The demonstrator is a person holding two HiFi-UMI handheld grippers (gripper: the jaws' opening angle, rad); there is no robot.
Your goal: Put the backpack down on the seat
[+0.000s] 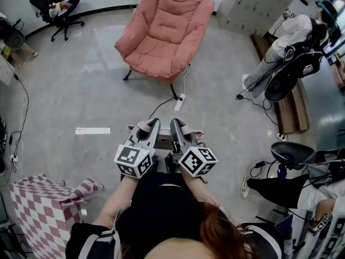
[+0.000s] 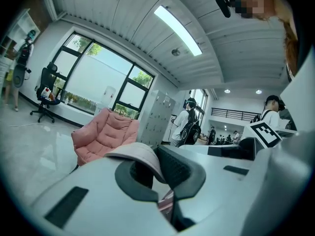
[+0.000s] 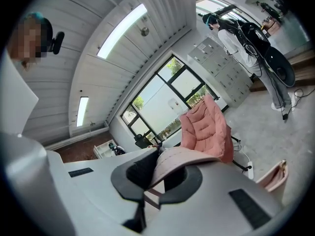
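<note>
Left claw (image 1: 153, 126) and right claw (image 1: 176, 126) are each clamped shut on one of the pink backpack straps (image 2: 140, 156). The backpack hangs mostly hidden below them, well short of the pink seat (image 1: 164, 31). Risks: a strap slips and it drops onto the floor. Power strip (image 1: 179, 102) and its cable lie at the seat's front legs, a trip or snag hazard.

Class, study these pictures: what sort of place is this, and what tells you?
Probably an open office or lab workspace: grey lockers, a black office chair by large windows, and a power strip on the bare floor.
</note>
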